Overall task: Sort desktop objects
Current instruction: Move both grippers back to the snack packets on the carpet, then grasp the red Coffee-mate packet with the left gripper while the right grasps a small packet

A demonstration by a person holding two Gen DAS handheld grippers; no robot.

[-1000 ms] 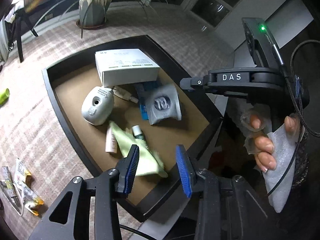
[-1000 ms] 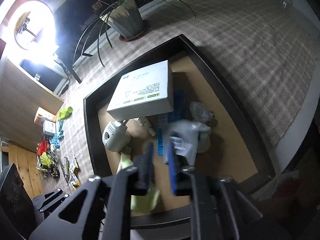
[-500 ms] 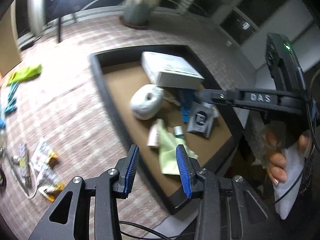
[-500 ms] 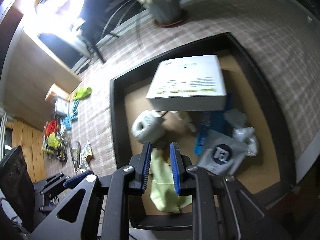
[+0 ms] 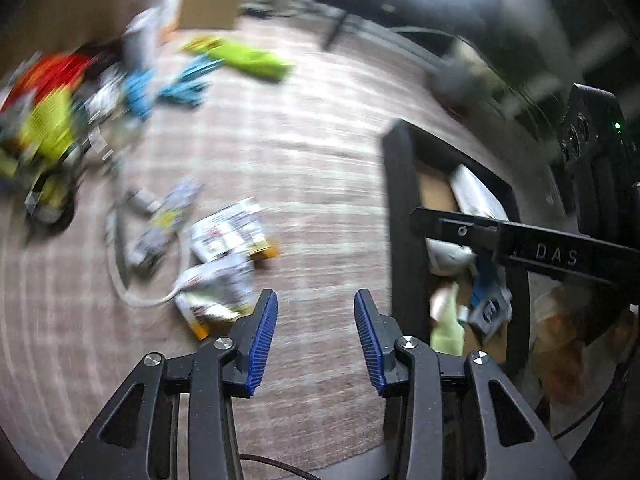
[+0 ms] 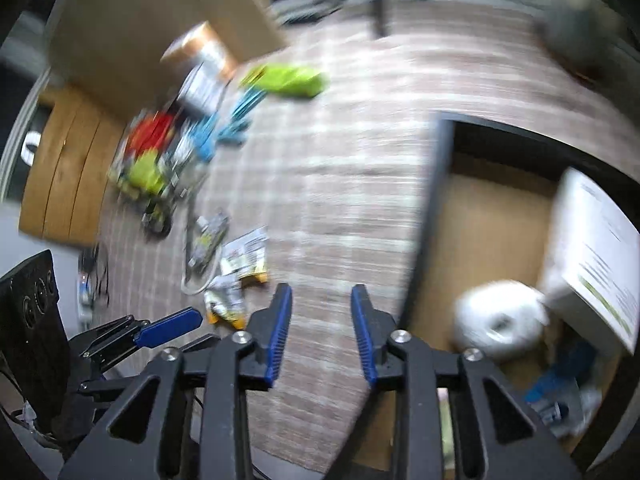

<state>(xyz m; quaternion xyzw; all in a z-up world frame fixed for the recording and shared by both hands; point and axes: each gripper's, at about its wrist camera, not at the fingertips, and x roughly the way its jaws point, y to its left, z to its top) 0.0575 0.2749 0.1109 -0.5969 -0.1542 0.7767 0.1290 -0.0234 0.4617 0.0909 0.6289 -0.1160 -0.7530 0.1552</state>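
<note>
Swung away from the tray [image 5: 404,216] toward little packets [image 5: 224,240] on the cloth. Left gripper [image 5: 316,334] and right gripper [image 6: 320,332] wide open (nothing held). More sorting ahead, probably.

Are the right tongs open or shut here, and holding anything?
Open and empty: the right tongs show bare checked tablecloth between the blue-padded fingers, beside the black-rimmed tray.

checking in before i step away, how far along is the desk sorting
Partly done. The black tray already holds a white box, a round white item and some packets. Nothing is in hand: the left claw and right claw are both open and empty. Left: the packets and the colourful pile on the tabletop.
</note>
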